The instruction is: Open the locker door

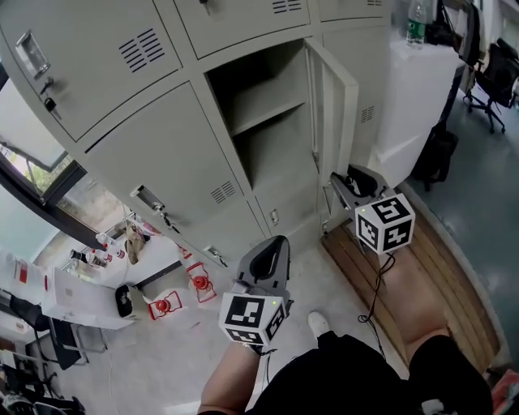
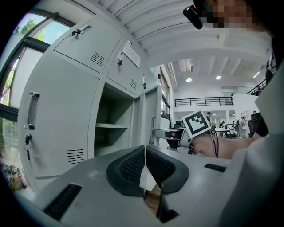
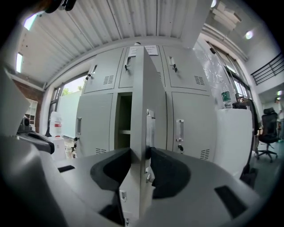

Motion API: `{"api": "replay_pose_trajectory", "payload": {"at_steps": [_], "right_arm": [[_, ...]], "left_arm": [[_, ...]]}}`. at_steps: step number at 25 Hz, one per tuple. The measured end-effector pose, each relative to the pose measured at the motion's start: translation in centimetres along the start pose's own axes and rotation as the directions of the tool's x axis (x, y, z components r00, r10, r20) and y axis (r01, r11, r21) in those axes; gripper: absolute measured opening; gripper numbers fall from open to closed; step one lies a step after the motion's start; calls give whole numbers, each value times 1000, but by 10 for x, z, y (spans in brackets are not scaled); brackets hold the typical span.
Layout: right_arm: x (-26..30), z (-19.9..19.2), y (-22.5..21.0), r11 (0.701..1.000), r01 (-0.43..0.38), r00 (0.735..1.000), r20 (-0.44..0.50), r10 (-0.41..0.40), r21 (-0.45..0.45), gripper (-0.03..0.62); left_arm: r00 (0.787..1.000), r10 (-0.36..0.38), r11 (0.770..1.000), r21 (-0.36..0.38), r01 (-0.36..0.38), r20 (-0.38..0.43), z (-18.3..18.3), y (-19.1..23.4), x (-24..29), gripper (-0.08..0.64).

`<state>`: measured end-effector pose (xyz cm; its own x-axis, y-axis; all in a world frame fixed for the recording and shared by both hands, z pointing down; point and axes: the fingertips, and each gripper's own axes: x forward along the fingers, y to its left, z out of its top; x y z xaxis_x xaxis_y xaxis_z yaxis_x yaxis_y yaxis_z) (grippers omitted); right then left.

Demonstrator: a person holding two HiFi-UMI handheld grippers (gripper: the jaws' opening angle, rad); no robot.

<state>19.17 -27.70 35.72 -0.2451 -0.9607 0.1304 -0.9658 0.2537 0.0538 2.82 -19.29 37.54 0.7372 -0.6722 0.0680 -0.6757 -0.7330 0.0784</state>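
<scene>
Nearest, at the lower centre of the head view, the left claw (image 1: pixel 276 246) hangs idle above the floor (image 1: pixel 324 267) with its pads together and nothing between them, well apart from the lockers. Just right of centre, the right claw (image 1: pixel 339 180) is at the lower free edge of the locker door (image 1: pixel 334 105). Its own view shows the jaws spread wide with the door's edge standing between them, pads just beside either face and not visibly squeezing. The door is at the upper centre-right of the head view. It stands out roughly square from the bank of lockers, so the opening looks about done. Painted sheet metal like this should be light and stiff, swinging freely on its hinges, but smooth enough to slide between pads. The best hold is probably the folded free edge near the latch plate (image 3: pixel 150 128), away from the hinge side, where a small pull turns it easily. Behind the door the compartment is bare except for one shelf (image 1: pixel 261 115). Closed doors with handles flank it to the left. Farther off, at the upper right, a bottle (image 1: pixel 415 23) stands on a white cabinet (image 1: pixel 418 105).
</scene>
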Motion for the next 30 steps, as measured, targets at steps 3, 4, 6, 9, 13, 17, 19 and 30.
{"api": "replay_pose_trajectory", "payload": {"at_steps": [3, 4, 6, 9, 13, 17, 19, 30], "right_arm": [[-5, -1, -8, 1000, 21, 1000, -3, -21, -3, 187], [-7, -1, -11, 1000, 28, 1000, -4, -28, -5, 184], [-10, -2, -18, 999, 43, 999, -3, -43, -7, 179], [-15, -3, -27, 998, 64, 998, -4, -64, -11, 173], [-20, -4, -39, 996, 92, 996, -8, -92, -12, 164], [-25, -6, -52, 992, 128, 992, -17, -128, -7, 152], [-27, -6, -57, 990, 139, 990, -18, -139, -7, 150], [-35, -7, -75, 985, 172, 985, -14, -172, -3, 141]], "left_arm": [[1000, -24, 1000, 5, 24, 4, 2, -9, 12, 20], [1000, -30, 1000, 6, 30, 6, 2, -12, 16, 20], [999, -41, 999, 8, 41, 8, 3, -15, 24, 20], [998, -58, 998, 11, 58, 9, 3, -21, 35, 20], [997, -79, 997, 13, 78, 17, 6, -27, 47, 20], [995, -99, 995, 12, 99, 18, 7, -33, 59, 20], [994, -111, 994, 12, 111, 18, 7, -36, 66, 20], [989, -146, 989, 25, 146, 6, 7, -53, 94, 20]]}}
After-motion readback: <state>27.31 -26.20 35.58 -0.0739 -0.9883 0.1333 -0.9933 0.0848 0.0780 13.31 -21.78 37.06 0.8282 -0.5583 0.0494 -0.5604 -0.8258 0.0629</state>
